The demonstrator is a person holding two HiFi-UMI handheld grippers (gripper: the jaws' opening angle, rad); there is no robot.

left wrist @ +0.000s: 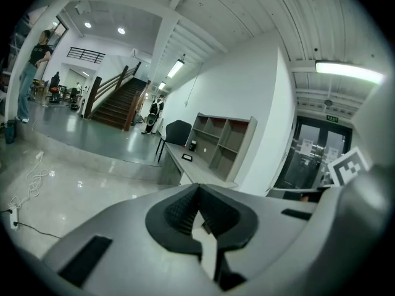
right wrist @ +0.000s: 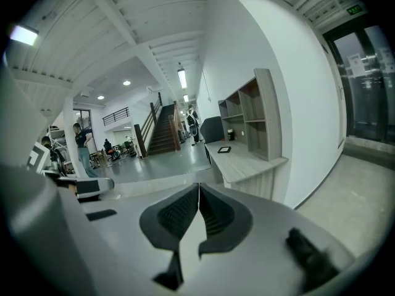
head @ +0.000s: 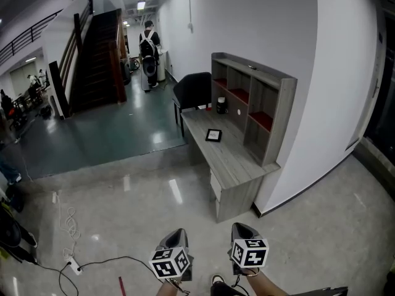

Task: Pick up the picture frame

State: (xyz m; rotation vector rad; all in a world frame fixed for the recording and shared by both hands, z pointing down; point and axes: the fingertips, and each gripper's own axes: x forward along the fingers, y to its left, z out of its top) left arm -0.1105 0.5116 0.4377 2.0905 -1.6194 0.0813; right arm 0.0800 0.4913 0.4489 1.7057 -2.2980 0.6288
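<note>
A small black picture frame lies flat on the grey wooden desk against the white wall. The frame shows far off in the left gripper view and the right gripper view. Both grippers are held low at the bottom of the head view, well short of the desk. My left gripper has its jaws together with nothing between them. My right gripper is likewise shut and empty.
A shelf unit with red-backed cubbies stands on the desk's wall side, a dark cup beside it. A black chair sits at the desk's far end. Cables and a power strip lie on the shiny floor at left. A person stands by the stairs.
</note>
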